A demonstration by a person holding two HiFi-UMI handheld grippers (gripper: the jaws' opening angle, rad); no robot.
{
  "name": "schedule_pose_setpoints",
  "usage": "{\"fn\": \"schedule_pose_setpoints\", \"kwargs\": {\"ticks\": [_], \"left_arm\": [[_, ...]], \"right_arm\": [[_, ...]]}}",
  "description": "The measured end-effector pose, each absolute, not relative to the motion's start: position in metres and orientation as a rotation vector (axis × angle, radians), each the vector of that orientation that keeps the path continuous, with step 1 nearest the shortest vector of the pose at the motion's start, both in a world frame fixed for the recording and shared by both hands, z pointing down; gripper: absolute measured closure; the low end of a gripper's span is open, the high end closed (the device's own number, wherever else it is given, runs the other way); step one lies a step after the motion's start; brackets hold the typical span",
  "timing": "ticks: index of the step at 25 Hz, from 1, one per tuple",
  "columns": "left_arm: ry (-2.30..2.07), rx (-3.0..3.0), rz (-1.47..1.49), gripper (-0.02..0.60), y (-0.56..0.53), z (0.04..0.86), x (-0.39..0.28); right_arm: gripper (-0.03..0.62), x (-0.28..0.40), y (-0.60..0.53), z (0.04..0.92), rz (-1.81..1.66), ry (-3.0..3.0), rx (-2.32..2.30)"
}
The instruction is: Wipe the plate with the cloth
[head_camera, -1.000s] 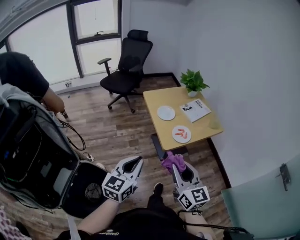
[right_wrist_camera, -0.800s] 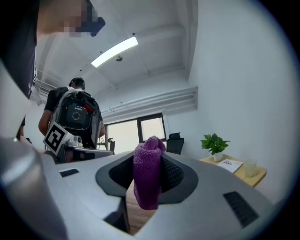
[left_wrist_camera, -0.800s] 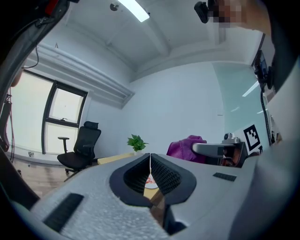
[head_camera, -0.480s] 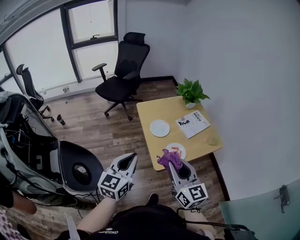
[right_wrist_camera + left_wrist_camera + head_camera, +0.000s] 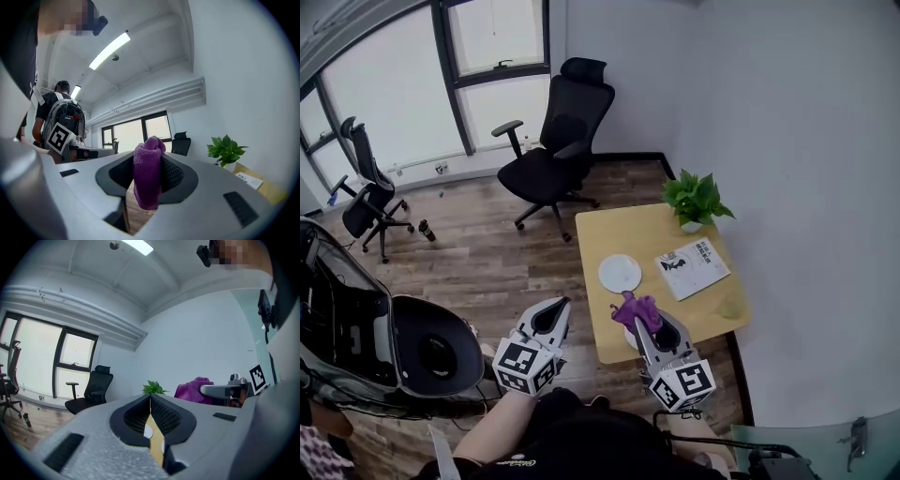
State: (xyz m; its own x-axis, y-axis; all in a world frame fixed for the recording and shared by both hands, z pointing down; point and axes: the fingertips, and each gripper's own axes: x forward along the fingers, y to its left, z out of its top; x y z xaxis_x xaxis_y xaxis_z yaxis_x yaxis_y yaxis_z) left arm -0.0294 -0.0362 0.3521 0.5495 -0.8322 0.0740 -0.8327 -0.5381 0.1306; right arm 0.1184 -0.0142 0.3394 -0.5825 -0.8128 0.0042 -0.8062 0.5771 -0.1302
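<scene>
Purple cloth (image 5: pixel 636 310), white plate (image 5: pixel 620 273), yellow table (image 5: pixel 623 230), black chair (image 5: pixel 562 141)

Right gripper (image 5: pixel 149 180) clamps purple cloth (image 5: pixel 148 176) — plant (image 5: pixel 226 150) beyond.

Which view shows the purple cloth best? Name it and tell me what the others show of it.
The right gripper view: the purple cloth fills the centre, pinched between the right gripper's fingers. The head view shows it only as a small bunch at that gripper's tip; the left gripper view shows a side lump of it.
</scene>
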Motion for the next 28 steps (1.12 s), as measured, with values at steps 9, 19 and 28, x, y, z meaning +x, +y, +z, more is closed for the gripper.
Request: {"fn": "schedule_pose_setpoints", "kwargs": {"ticks": [9, 19, 28], "left_arm": [[-1.423, 2.604, -0.001, 0.574, -0.095, 0.360, -0.038], [-1.344, 2.616, 0.001, 0.574, -0.187, 0.363, -0.060], [-1.248, 2.631, 0.066, 0.574, -0.249, 0.382, -0.059]], "right_arm": [[0.473, 0.111, -0.071, 0.346, -0.206, 2.765, -1.413], [0.473, 0.077, -0.159, 0.347, -0.229, 2.767, -1.461], [0.474, 0.068, -0.212, 0.361, -0.257, 2.761, -1.555]]}}
